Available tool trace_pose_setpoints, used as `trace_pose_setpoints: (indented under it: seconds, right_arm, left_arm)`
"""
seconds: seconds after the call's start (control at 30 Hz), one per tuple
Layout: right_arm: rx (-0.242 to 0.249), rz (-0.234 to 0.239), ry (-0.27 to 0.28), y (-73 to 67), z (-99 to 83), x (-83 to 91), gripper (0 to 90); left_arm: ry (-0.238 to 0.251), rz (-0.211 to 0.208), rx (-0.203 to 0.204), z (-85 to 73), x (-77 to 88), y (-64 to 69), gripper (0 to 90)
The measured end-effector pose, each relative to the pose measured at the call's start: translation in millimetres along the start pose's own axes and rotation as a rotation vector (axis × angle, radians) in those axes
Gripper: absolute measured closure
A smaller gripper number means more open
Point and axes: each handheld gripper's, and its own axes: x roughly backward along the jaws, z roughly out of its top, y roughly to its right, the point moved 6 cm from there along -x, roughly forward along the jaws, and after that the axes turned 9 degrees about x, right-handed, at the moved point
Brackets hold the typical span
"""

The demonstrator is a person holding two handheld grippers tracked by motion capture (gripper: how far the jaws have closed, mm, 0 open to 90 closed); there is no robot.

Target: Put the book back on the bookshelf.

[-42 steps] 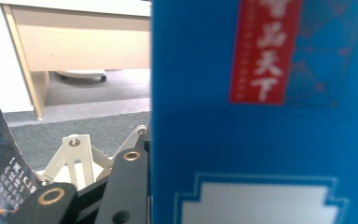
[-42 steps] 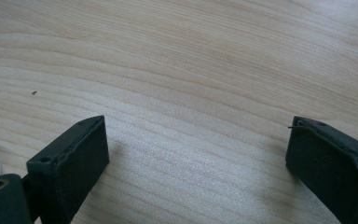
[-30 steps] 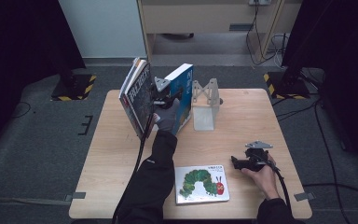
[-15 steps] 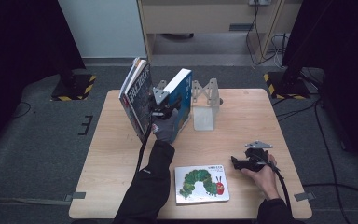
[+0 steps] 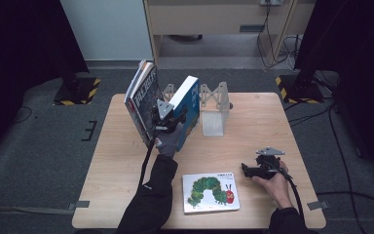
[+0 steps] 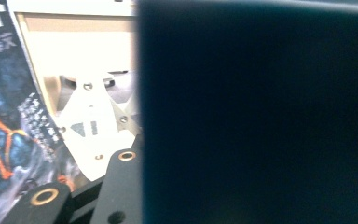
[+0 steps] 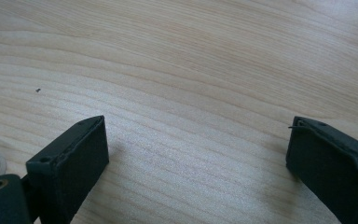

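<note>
A: What does the left gripper (image 5: 171, 118) hold?
B: A blue book (image 5: 187, 105) with a white spine, clamped between its jaws, tilted at the table's (image 5: 253, 122) far side between a leaning dark book (image 5: 143, 100) and the white bookend (image 5: 213, 108)
A: Any legible writing?
B: Too blurred; the right gripper (image 5: 247, 170) rests spread wide, holding nothing

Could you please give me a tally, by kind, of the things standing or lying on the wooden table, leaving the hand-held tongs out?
Books: 3 — a dark-covered book leaning at the left, a blue book tilted beside it, and a caterpillar picture book lying flat.
Bookends or stands, pale: 1 — bookend.
Total: 4
</note>
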Motion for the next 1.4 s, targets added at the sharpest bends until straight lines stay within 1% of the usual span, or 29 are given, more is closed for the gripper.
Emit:
trace_pose_setpoints:
  seconds: [0.1,0.2,0.23,0.3,0.5,0.67,0.73,0.8,0.87,1.0,1.1,1.17,1.3,1.4]
  right_arm:
    - [0.003,0.002,-0.002,-0.5,-0.4,0.4,6.0]
    - [0.004,0.001,-0.001,-0.5,-0.4,0.4,6.0]
    - [0.003,0.002,-0.001,-0.5,-0.4,0.4,6.0]
    - [0.003,0.002,-0.001,-0.5,-0.4,0.4,6.0]
    - [0.004,0.002,-0.001,-0.4,-0.4,0.4,6.0]
    - [0.003,0.002,-0.002,-0.6,-0.4,0.4,6.0]
    - [0.003,0.002,-0.002,-0.6,-0.4,0.4,6.0]
    - [0.003,0.002,-0.002,-0.6,-0.4,0.4,6.0]
    - [0.003,0.002,-0.002,-0.5,-0.3,0.4,6.0]
    - [0.004,0.003,-0.002,-0.5,-0.3,0.3,6.0]
    - [0.004,0.004,-0.002,-0.6,-0.1,0.2,5.9]
    - [0.003,0.001,0.000,-0.8,0.0,-0.2,6.0]
    - [0.004,0.004,-0.002,-1.0,0.1,-0.2,6.0]
    - [0.002,0.004,-0.001,-1.1,0.3,-0.3,6.0]
  left_arm:
    - [0.007,-0.013,0.008,-2.0,2.0,1.7,57.6]
    - [-0.004,-0.021,-0.003,-4.2,6.7,2.1,57.1]
    - [-0.003,-0.029,0.005,-5.2,8.6,1.8,56.9]
    - [-0.003,-0.035,0.010,-7.1,13.3,0.1,56.5]
    - [-0.011,-0.053,-0.004,-15.1,29.6,-5.2,56.5]
    - [0.008,-0.055,-0.008,-19.7,32.6,-4.9,57.3]
    - [0.010,-0.050,-0.009,-19.8,32.6,-4.2,58.1]
    - [0.000,-0.030,-0.013,-18.9,32.6,-3.7,59.0]
    - [-0.015,-0.002,-0.019,-17.4,32.3,-3.1,59.6]
    - [-0.019,0.024,0.009,-15.6,29.8,-3.1,60.2]
    - [-0.012,0.046,0.008,-15.1,27.1,-2.9,60.3]
    - [-0.014,0.049,0.020,-14.5,25.1,-2.5,60.3]
    - [-0.024,0.044,0.022,-13.4,19.2,1.3,60.2]
    - [-0.025,0.059,0.036,-12.9,14.3,5.6,60.1]
